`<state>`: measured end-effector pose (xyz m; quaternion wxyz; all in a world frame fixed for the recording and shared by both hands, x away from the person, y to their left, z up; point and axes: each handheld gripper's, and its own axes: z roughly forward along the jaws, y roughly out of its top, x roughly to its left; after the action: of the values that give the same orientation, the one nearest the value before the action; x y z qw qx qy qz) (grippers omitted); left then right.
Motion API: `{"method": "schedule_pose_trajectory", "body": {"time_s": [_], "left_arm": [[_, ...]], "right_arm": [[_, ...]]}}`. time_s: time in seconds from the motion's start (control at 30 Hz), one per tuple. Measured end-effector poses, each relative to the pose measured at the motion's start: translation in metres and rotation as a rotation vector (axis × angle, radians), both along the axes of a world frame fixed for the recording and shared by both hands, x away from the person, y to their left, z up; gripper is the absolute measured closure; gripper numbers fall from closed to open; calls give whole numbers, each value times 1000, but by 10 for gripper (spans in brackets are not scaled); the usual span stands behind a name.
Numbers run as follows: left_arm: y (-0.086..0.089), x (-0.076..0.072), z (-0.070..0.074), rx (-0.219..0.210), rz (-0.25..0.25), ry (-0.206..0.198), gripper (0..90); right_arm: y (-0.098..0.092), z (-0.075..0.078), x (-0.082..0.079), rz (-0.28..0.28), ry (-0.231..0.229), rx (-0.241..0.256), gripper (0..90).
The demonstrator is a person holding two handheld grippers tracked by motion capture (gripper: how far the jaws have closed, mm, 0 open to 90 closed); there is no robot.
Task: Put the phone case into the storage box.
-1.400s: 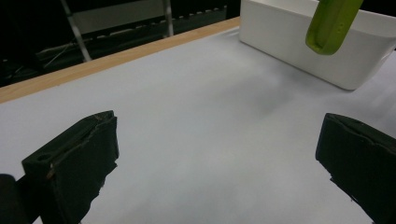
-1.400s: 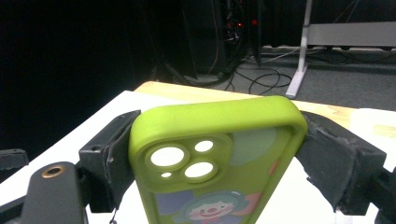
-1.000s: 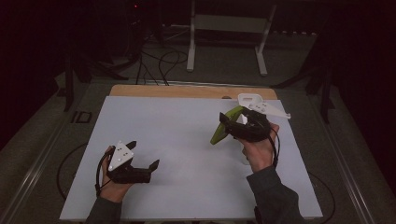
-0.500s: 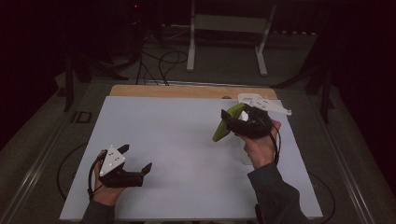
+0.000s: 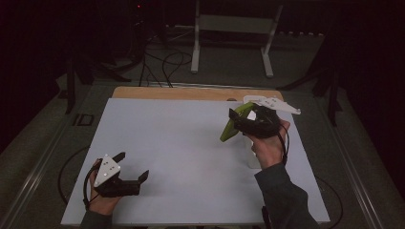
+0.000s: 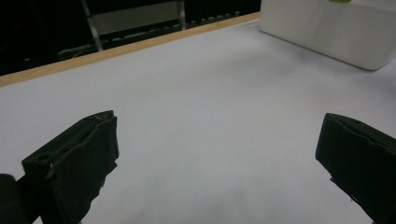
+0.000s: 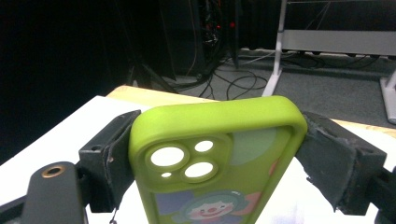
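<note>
Two grippers are on show here, one per hand, both over the white worktop [image 5: 191, 143]. Starting on the left: the left gripper [image 5: 131, 167] sits low near the front left corner of the worktop, held in the person's left hand [image 5: 102, 200], grey plate on top. Its fingers [image 6: 79, 158] are spread wide with nothing between them, just bare white surface. Beyond those fingers and off to their right, the left gripper view catches a white box [image 6: 327, 28] sitting on the worktop, well apart from them.

Over on the right, the right gripper [image 5: 241, 119] is held up off the surface in the person's right hand [image 5: 267, 145]. Its fingers [image 7: 109, 158] are clamped on a lime green phone case [image 7: 215, 158], pinching it by its two long edges. The case's camera cutouts are close to the fingers, and a cartoon clown print shows on its inside. From the high view the case [image 5: 231, 126] slants down and to the left of the fingers, clear of the worktop.
</note>
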<state>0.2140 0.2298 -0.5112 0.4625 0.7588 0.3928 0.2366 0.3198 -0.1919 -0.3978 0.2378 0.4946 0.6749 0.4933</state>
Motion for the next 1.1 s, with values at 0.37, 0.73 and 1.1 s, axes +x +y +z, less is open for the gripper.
{"method": "schedule_pose_trajectory", "body": {"time_s": [0.37,0.73,1.1], "left_arm": [[5,-5,-4,-4,13,-2,0],[8,-7,-7,-8,24,-1,0],[8,-7,-6,-4,23,-4,0]], "right_arm": [[-7,6,5,-23,-7,-11,172],[-15,11,10,-53,-10,-20,172],[-20,14,16,-80,-7,-38,172]]}}
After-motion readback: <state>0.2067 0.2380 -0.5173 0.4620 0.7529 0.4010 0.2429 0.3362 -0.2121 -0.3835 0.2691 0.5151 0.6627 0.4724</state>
